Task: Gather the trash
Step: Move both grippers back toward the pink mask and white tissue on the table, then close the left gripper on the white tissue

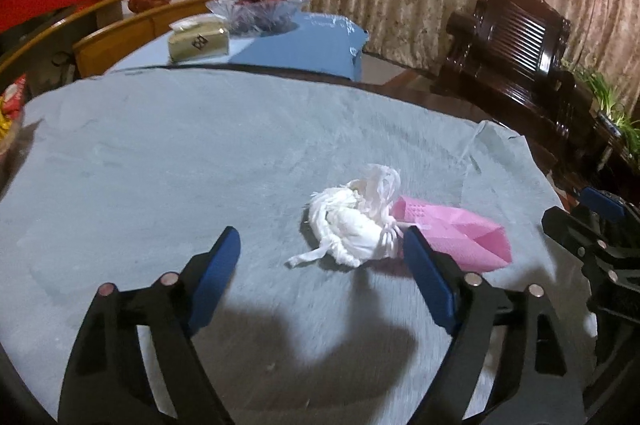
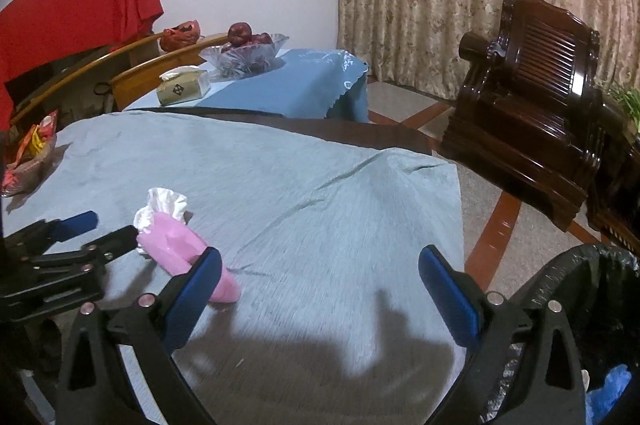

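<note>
Reaching with left gripper, fingers wide apart, toward white tissue at one o'clock. Next: close on it. Right gripper apart too, holding nothing.

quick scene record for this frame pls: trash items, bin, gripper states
trash 1: crumpled white tissue wad on grey-blue tablecloth
trash 2: pink folded paper packet, touching the wad's right side
bin: black-lined trash bin, beside the table at right
left gripper: open, empty, near the wad
right gripper: open, empty, over bare cloth
collected: not yet
</note>
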Motion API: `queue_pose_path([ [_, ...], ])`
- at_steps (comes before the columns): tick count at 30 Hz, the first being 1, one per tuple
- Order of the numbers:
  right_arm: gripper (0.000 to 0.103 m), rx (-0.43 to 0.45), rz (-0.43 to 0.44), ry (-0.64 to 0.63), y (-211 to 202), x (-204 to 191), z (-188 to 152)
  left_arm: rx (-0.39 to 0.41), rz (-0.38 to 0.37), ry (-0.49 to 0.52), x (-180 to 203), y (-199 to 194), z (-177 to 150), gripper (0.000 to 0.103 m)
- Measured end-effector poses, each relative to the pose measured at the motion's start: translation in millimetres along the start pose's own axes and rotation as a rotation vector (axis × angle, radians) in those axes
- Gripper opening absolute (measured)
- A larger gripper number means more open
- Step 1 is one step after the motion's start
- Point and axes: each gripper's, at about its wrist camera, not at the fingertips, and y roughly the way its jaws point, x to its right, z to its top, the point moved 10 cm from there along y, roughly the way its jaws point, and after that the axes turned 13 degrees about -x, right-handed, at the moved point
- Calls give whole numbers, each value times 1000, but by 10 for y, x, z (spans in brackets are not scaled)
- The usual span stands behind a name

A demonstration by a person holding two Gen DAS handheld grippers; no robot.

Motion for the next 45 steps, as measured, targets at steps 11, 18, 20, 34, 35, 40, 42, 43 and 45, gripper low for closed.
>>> queue_pose_path([
  [11,97,-11,3,-19,75,-85,-27,-36,-151,8,184,161,4,35],
  [18,97,-6,11,-22,55,-128,-18,-9,-147,4,156,55,11,27],
  [20,97,-4,18,-24,48,-152,-12,5,-145,-5,118,-6,16,27],
  [34,97,-20,131,-135,42,-777,-121,1,-39,-26,-345,-315,-326,27],
  [35,97,-24,137,-140,52,-821,-135,-2,-34,-32,-400,-315,-361,27],
  [40,97,-62,184,-181,124,-1068,-225,-22,-37,-75,-566,-292,-508,27],
  [42,97,-77,192,-205,162,-1162,-259,-20,-39,-77,-569,-292,-519,27],
  [43,97,-82,194,-213,179,-1199,-275,-19,-41,-77,-568,-291,-517,27],
  [45,96,-100,195,-227,223,-1253,-291,-18,-46,-76,-561,-292,-508,27],
])
